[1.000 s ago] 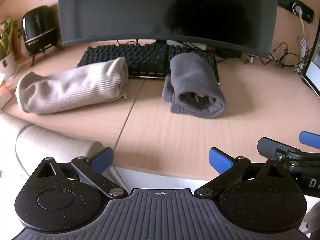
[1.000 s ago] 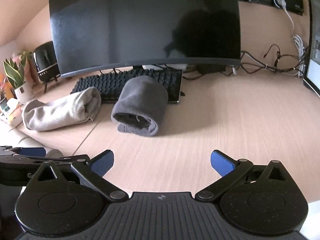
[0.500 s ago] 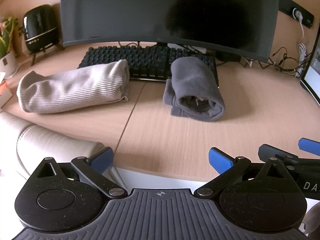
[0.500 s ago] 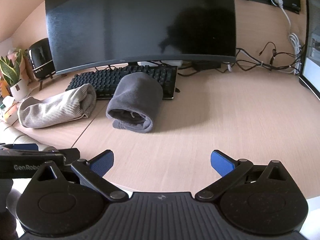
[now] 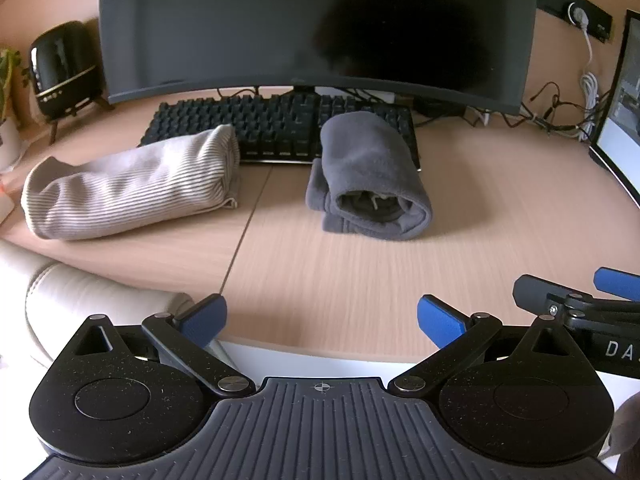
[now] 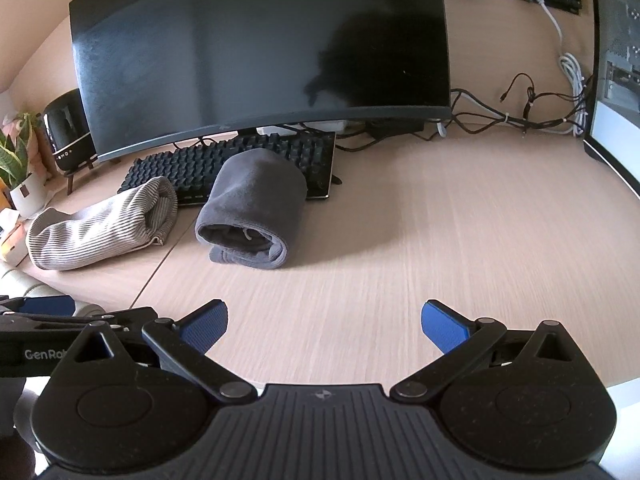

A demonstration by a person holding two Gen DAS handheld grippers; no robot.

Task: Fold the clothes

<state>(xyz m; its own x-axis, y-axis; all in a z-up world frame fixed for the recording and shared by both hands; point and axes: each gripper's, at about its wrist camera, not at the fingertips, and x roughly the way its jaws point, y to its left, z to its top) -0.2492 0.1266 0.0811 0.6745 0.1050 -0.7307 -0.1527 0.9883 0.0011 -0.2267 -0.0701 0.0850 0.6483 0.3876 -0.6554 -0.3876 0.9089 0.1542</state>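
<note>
A rolled dark grey fleece garment (image 5: 370, 178) and a rolled beige ribbed garment (image 5: 128, 190) are seen on the light wooden counter (image 6: 420, 248), while the jaws of the left gripper (image 5: 320, 318) and the right gripper (image 6: 324, 322) are held spread and empty.

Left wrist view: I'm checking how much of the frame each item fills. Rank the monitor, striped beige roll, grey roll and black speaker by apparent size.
1. Monitor, by far the largest.
2. Striped beige roll.
3. Grey roll, nearly the same; the order is unsure.
4. Black speaker, smallest, though it stands farther back.

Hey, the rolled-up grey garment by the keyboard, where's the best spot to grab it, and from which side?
Probably across the middle of the grey roll, coming from above with a finger down each long side. It lies as a fat tube, open end toward the camera, so a mid-body pinch should keep the layers together. Its far end rests against the keyboard.
</note>
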